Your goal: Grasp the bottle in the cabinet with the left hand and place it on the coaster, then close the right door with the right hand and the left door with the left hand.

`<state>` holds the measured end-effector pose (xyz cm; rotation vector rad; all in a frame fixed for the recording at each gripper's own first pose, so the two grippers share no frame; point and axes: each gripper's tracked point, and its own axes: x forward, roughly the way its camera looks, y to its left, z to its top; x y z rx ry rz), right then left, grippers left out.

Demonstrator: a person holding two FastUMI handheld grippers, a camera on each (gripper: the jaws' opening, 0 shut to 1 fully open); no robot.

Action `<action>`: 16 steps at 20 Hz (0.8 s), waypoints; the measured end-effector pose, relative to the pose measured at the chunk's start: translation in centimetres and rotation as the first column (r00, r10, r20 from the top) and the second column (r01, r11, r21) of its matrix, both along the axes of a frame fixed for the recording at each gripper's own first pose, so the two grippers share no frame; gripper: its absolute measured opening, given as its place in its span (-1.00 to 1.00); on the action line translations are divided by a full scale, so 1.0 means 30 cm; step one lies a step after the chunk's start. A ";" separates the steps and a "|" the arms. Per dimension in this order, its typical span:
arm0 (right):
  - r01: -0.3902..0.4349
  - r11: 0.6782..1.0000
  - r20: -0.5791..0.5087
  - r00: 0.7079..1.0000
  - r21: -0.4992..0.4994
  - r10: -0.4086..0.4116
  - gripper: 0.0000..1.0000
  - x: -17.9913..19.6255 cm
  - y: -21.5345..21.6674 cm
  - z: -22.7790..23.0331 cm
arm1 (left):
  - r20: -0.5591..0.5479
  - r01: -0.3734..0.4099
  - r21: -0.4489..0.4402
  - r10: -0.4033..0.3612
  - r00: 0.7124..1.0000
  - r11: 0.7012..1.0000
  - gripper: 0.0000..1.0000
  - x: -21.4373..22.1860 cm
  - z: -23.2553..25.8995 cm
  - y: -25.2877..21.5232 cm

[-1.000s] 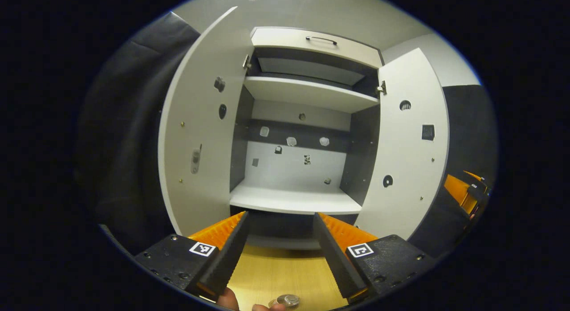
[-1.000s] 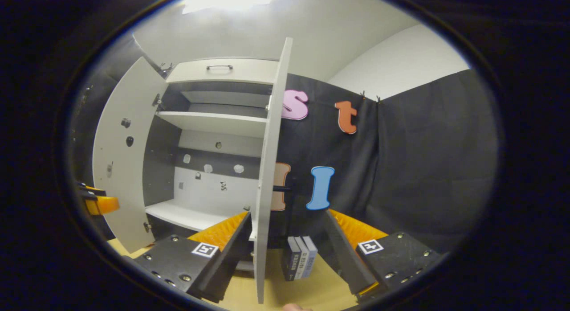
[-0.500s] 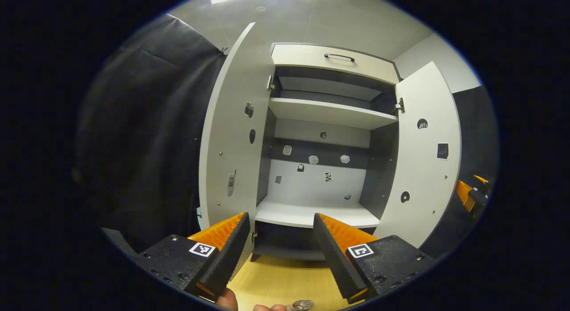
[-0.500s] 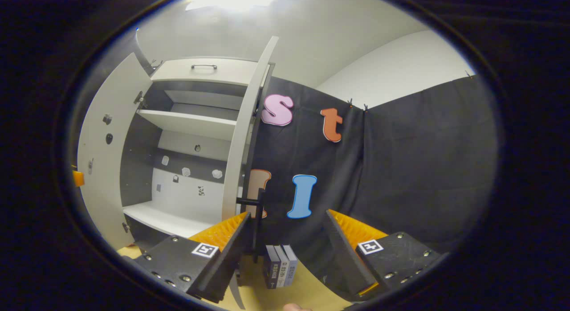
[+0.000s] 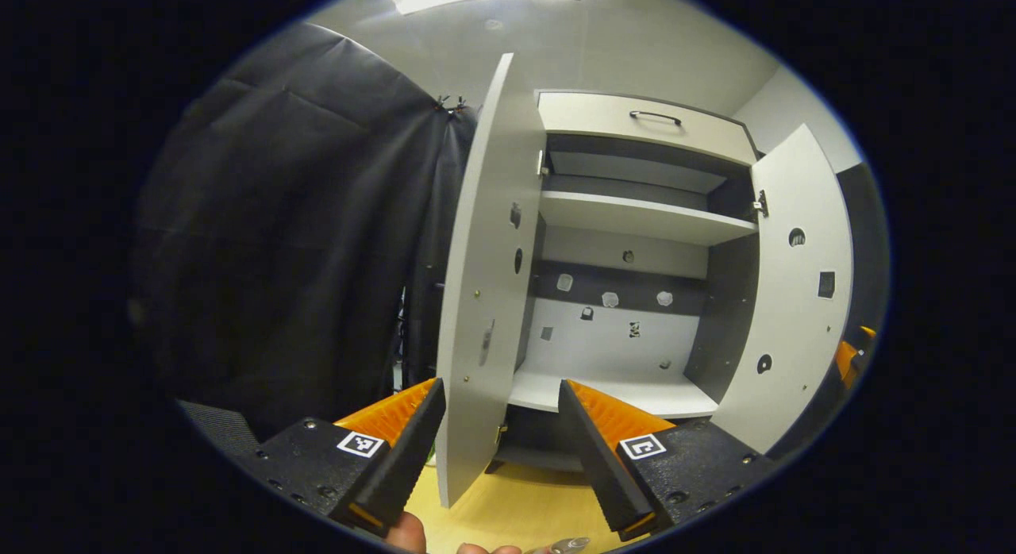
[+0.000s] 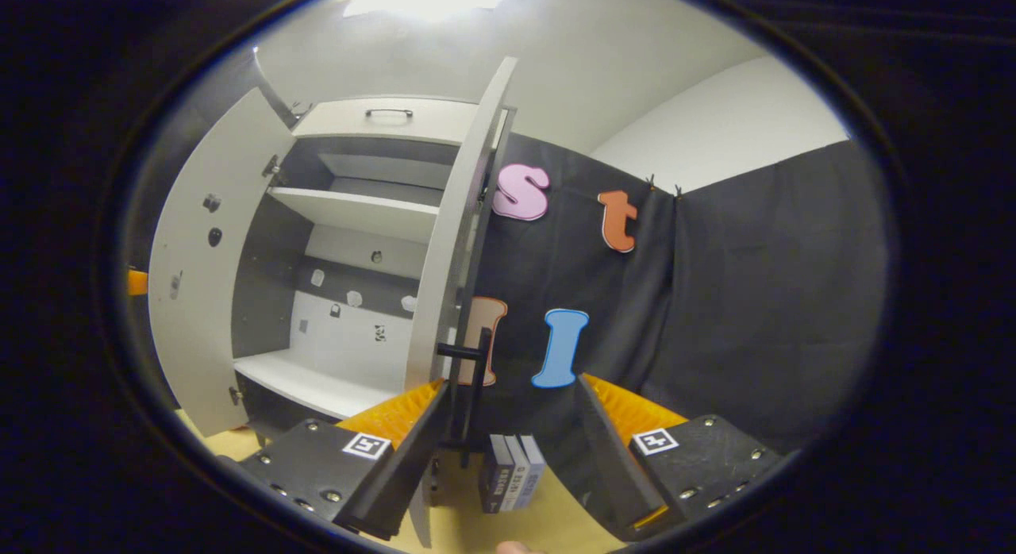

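bottle [image 5: 565, 545] cut off at edge | left hand-held gripper [image 5: 498, 443] apart | right hand-held gripper [image 6: 512, 451] apart

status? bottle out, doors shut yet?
Done: cabinet shelf bare, so bottle looks removed. In hand: right claw open by right door handle; left claw open at left door edge. Left: both doors stand open.

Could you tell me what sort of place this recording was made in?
Probably a staged recording booth, not a real home. A pale cabinet with both doors open stands on a wooden floor, black cloth hangs as walls around it, and a few books stand beside the right door.
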<state>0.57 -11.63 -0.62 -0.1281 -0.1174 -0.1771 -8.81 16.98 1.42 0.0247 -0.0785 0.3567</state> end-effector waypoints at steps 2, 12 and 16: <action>-0.029 0.999 -0.001 1.000 0.014 0.029 0.84 0.003 0.036 0.000 | 0.016 -0.033 0.013 0.033 0.999 0.999 0.85 -0.018 0.027 0.042; -0.148 0.989 -0.005 0.989 -0.021 0.148 0.90 0.063 0.276 0.005 | -0.011 -0.125 -0.002 0.125 0.992 0.992 0.84 -0.066 -0.004 0.177; -0.206 0.979 -0.010 0.979 -0.009 0.206 0.91 0.099 0.366 0.006 | -0.023 -0.154 -0.017 0.154 0.988 0.988 0.84 -0.096 -0.024 0.222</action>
